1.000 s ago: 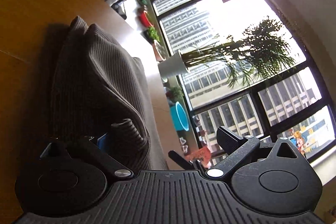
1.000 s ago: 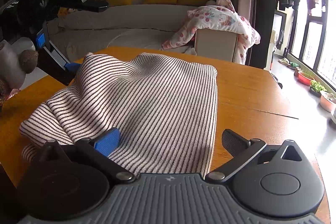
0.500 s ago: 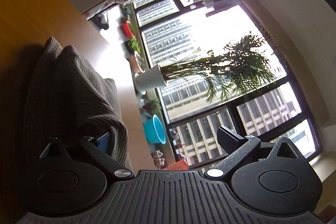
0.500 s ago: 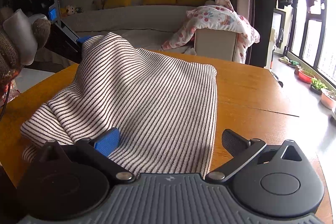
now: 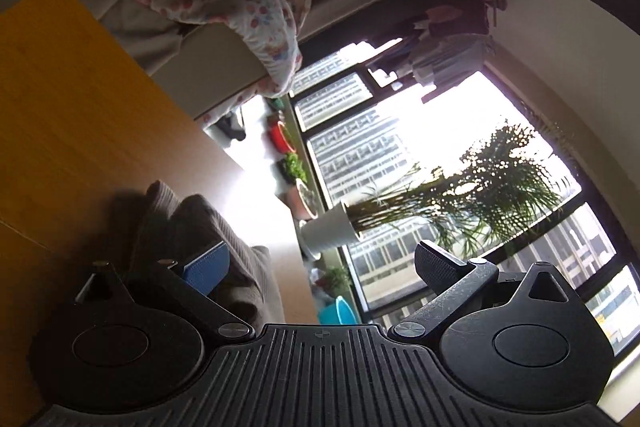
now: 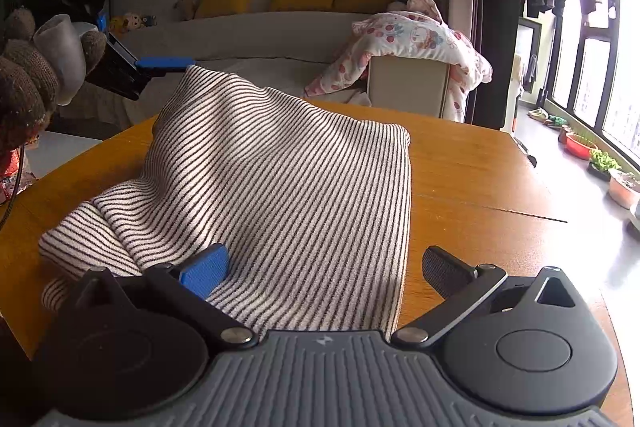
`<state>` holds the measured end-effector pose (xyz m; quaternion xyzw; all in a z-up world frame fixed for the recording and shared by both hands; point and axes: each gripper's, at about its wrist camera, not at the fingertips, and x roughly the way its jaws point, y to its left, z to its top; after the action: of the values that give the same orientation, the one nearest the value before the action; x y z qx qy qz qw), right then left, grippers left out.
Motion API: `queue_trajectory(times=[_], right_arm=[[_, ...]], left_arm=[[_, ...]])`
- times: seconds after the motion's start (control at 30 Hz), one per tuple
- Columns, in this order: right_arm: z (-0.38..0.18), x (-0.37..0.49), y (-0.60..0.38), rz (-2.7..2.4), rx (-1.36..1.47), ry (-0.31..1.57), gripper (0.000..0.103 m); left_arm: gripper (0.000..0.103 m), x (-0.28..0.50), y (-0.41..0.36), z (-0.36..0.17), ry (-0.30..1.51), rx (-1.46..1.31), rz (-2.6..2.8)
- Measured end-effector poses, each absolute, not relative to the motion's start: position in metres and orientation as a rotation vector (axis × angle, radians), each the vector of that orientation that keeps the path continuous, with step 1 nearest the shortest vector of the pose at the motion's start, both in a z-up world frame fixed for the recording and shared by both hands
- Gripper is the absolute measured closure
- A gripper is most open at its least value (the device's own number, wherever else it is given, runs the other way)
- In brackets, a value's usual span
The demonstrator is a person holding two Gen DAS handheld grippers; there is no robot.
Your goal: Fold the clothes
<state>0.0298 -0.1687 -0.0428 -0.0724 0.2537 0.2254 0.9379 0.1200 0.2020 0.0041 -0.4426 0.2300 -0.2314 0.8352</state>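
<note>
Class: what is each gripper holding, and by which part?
Nothing is clamped: the left gripper and right gripper both stand open. One far corner of the striped garment only hangs over the left one's blue finger.

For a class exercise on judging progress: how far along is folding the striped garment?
Done: the striped garment lies spread on the table. In hand: the left tool props its far corner up on one finger; the right tool sits open over the near edge. Left: no finished fold shows.
</note>
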Motion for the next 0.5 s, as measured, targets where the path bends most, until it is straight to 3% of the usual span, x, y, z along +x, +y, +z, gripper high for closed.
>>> queue_trajectory(times=[0.2, 0.33, 0.5], right_arm=[[-0.044, 0.042, -0.178, 0.477, -0.05, 0.598, 0.0], [-0.045, 0.056, -0.19, 0.496, 0.073, 0.689, 0.0], [-0.029, 0.039, -0.189, 0.506, -0.087, 0.641, 0.0]], left_arm=[[0.001, 0.088, 0.215, 0.034, 0.523, -0.781, -0.39], [0.002, 0.09, 0.167, 0.028, 0.619, -0.713, -0.573], [0.003, 0.098, 0.12, 0.0, 0.77, -0.618, -0.627]])
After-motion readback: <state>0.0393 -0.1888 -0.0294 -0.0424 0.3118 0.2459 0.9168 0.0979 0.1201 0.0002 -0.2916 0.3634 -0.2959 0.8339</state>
